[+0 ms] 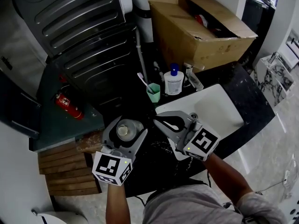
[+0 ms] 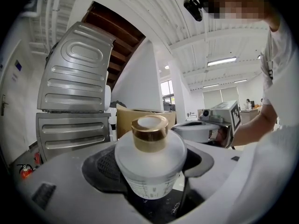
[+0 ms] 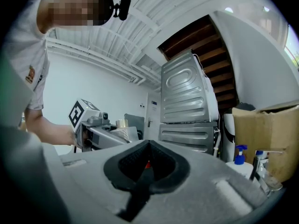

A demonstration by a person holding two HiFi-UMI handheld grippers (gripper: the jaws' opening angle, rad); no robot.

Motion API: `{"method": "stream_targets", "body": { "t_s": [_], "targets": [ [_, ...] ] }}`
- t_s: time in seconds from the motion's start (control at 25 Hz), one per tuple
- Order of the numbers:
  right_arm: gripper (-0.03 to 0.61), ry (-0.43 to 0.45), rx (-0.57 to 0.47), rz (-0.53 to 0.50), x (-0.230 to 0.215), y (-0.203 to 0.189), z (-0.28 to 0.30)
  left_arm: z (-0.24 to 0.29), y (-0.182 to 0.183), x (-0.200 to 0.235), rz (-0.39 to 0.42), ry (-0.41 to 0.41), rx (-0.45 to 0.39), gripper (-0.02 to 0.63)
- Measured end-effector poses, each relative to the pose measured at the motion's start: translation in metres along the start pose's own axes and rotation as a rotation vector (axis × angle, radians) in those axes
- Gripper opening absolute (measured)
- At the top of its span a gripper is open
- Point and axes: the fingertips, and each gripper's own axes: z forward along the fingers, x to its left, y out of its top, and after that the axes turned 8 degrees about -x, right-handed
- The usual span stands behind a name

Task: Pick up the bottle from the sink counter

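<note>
My left tongs (image 1: 127, 128) clasp the gold-capped bottle (image 2: 149, 164), jaws wide, seemingly clear of the counter (image 1: 252, 104) below; my right tongs (image 1: 160, 121) are pinched together, empty. Pick-up looks done.

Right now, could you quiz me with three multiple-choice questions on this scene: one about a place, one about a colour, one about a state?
1. Where does the green cup stand?
A. inside the basin
B. on the dark counter, left of the pump bottle
C. in a box

2. What colour is the cap of the bottle in the left gripper?
A. gold
B. red
C. black

3. How do the right gripper's jaws stand?
A. closed on a bottle
B. wide apart
C. together, with nothing between them

Answers:
1 B: the head view shows the cup beside the pump bottle, behind the white sink.
2 A: the left gripper view shows a gold cap on a frosted white body.
3 C: the right gripper view shows the tips meeting with nothing held.
</note>
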Motion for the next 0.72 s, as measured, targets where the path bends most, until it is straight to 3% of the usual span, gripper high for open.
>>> {"method": "stream_targets", "body": {
  "t_s": [0.72],
  "targets": [
    [0.0, 0.02, 0.012, -0.016, 0.014, 0.004, -0.009, -0.012, 0.005, -0.012, 0.004, 0.008, -0.012, 0.331]
  ]
}}
